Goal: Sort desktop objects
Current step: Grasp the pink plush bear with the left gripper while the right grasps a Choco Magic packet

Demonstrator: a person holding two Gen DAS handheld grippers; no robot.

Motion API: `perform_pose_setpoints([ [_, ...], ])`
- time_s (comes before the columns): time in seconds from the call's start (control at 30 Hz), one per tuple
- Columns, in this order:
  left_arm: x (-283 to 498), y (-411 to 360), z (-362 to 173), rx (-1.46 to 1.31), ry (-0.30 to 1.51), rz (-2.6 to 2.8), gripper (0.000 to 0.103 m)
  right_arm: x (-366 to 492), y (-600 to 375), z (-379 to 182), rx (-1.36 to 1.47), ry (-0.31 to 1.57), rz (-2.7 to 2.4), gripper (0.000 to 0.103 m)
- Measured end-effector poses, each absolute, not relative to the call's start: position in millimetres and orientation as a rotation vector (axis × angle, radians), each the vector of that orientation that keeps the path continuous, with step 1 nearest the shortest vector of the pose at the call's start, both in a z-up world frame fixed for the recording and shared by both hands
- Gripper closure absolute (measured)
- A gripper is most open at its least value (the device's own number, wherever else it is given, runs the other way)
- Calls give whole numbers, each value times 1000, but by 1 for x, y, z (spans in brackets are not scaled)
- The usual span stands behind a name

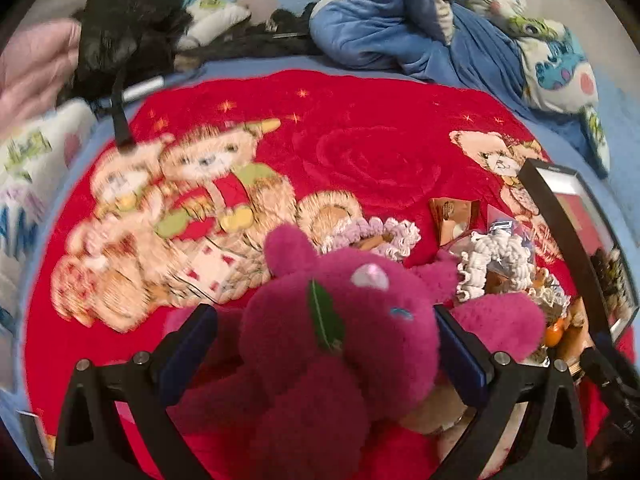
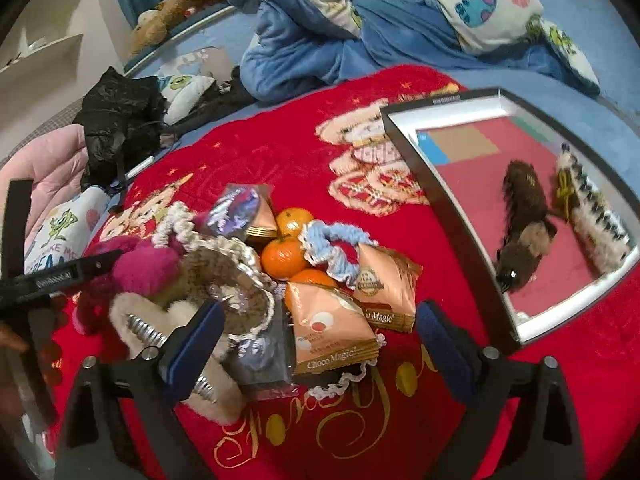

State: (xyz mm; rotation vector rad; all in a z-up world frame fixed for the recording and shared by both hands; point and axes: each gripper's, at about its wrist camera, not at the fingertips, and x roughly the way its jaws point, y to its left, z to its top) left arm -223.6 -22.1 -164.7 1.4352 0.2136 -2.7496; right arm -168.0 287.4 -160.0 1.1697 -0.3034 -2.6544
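Left wrist view: left gripper stands w/ blue pads either side of the pink plush bear, apparently clamped on its head; long axis runs toward camera, face pointing away, over the red blanket. Right wrist view: right gripper jaws apart, empty, above snack packets beside oranges. Farther right, open box lies nearer right arm, so probably the drop target

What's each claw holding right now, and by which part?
The left claw grips the pink plush bear across its head. The right claw is open over the Choco Magic packets, holding nothing.
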Motion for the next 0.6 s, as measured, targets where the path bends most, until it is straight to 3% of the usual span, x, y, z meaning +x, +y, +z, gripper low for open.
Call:
perform_pose_setpoints([
  [0.13,-229,-31,-179,1454,291,-2748,0,-174,289,-170,1200,-314,-2637,12],
  [0.27,-236,-28,-185,1472,216,-2762,0,-176,293,-180,1225,-354,-2645,28],
  [0.4,-242,-33,-190,1486,280,-2771,0,-176,304,-183,1216,-447,-2655,40],
  [0.53,-237,-33,-189,1453,283,-2791,0,-176,307,-185,1233,-445,-2643,43],
  [0.6,-231,-33,-188,1447,338,-2811,16,-175,304,-185,1252,-409,-2646,57],
])
